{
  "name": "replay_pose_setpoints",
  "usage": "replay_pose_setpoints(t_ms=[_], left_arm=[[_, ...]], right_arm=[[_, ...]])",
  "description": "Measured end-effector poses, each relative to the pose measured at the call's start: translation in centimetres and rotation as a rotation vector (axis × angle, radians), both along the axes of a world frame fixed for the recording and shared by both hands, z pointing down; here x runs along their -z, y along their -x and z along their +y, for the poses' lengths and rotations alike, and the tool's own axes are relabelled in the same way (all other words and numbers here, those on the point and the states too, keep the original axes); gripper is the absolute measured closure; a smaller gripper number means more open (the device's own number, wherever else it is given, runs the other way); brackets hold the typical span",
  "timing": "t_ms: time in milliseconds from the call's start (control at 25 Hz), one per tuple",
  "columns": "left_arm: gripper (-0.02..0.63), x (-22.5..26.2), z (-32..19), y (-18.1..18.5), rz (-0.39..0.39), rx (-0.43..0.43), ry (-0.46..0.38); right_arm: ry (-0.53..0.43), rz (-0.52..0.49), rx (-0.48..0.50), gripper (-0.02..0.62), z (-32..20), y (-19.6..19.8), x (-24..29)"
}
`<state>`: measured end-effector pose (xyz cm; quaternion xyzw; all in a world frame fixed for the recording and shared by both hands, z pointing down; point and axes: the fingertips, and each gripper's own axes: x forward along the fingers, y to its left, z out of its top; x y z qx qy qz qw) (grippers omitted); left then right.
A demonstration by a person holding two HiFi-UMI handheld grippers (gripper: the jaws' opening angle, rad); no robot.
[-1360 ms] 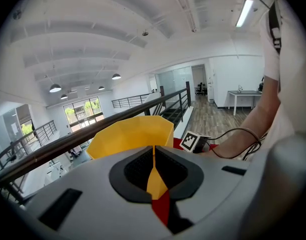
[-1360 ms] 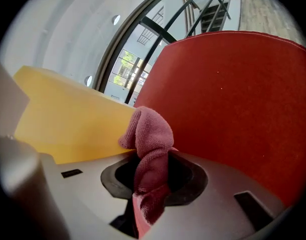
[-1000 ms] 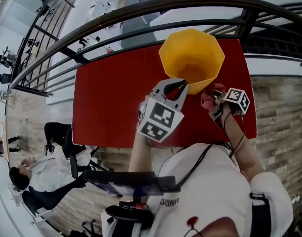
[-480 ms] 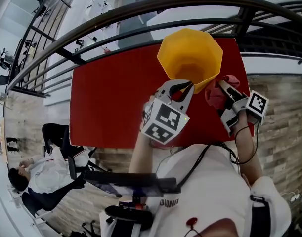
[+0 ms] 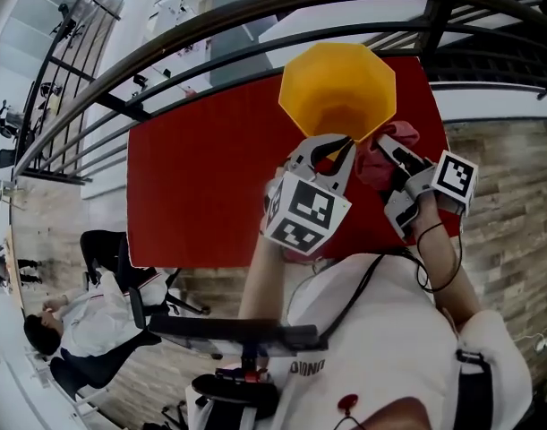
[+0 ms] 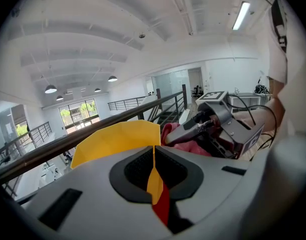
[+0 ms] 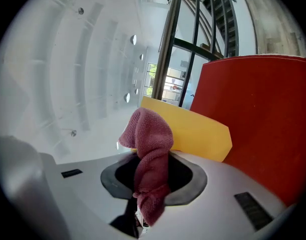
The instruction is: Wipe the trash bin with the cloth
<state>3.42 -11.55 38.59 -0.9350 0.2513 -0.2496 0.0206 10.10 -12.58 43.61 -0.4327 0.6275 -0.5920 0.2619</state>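
My left gripper (image 5: 331, 149) has its jaws pressed nearly together on the near rim of the bin (image 5: 337, 88). In the left gripper view the thin yellow wall runs straight up between the pads. The bin stands upright, mouth up, toward the far edge of the red desk (image 5: 201, 177), by the railing.

My right gripper (image 5: 389, 149) pinches the cloth (image 5: 373, 164), a maroon knit wad that sticks out past the jaw tips. It sits high, about level with the rim.

What matters next is the side. From the right jaws the bin lies just to the left and a little ahead, and the cloth is just beside the right outer wall. I cannot tell whether it touches yet. The bin's long axis is vertical, so I judge the wipe should run along that wall. The right hand does the work while the left only steadies the bin. The risk is that a hard push tips the light bin against my left grip.
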Motion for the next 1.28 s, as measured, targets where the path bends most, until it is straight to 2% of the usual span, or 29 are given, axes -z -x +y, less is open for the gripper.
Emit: replay_pose_setpoints(t_ms=[360,880,1280], left_arm=[[0.591,0.3,0.2,-0.3,0.001,0.003,-0.009],[0.591,0.4,0.0,-0.1,0.014,0.003,-0.001],[0.591,0.2,0.0,0.1,0.016,-0.004,0.007]], right_arm=[[0.091,0.011,-0.007,0.495,-0.1,-0.2,-4.0],[0.242,0.097,0.033,0.495,-1.0,0.2,-11.4],[0.330,0.061,0.035,0.495,-1.3,0.4,-15.6]])
